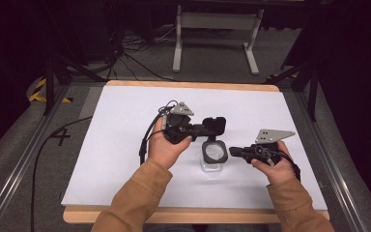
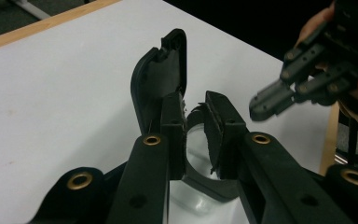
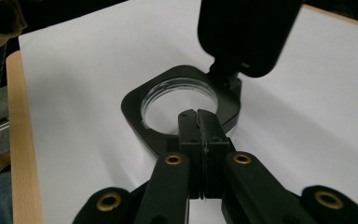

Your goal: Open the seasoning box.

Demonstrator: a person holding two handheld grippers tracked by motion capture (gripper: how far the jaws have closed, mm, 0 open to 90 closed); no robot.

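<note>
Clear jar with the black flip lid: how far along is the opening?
Done: the black hinged lid stands flipped up off the clear jar. In hand: the left gripper straddles the black collar, fingers open; the shut right gripper touches its rim. Left: probably pulling both away.

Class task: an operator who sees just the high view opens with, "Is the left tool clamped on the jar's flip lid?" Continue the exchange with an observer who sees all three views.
Observer: No. In the left gripper view the left tool has its jaws apart, astride the rim of the black collar, beside the upright flip lid.
Operator: Is the right tool holding anything?
Observer: In the right gripper view the right tool has its jaws shut with nothing between them.
Operator: Where do its tips sit?
Observer: At the collar's near edge, across the opening from the lid's hinge. Whether they touch it I cannot tell.
</note>
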